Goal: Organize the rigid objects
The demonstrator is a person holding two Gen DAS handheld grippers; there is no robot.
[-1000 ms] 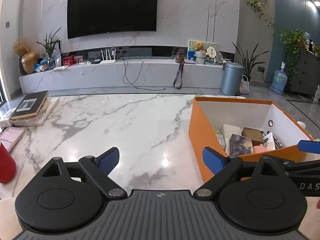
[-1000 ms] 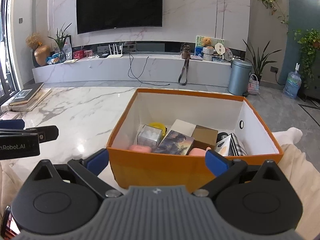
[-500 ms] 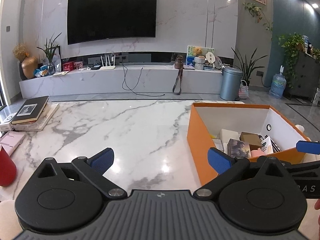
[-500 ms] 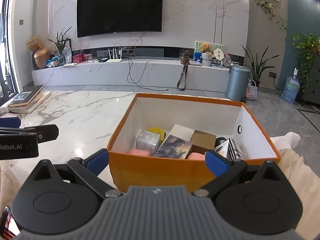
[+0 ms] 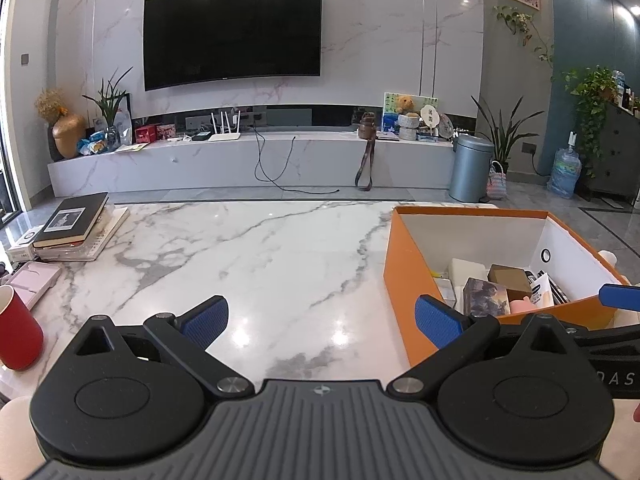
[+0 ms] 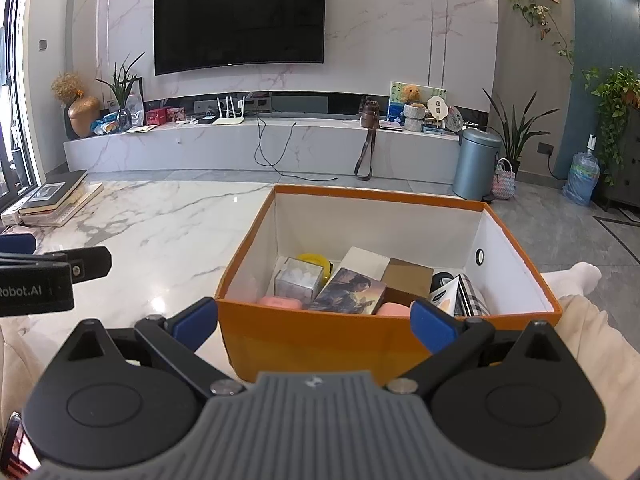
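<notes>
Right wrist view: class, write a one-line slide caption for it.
Open right gripper poised before an orange box of small items on a marble table.

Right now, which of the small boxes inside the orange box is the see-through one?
The clear cube at the left of the orange box, beside the yellow item. The illustrated box and brown carton are opaque.
</notes>
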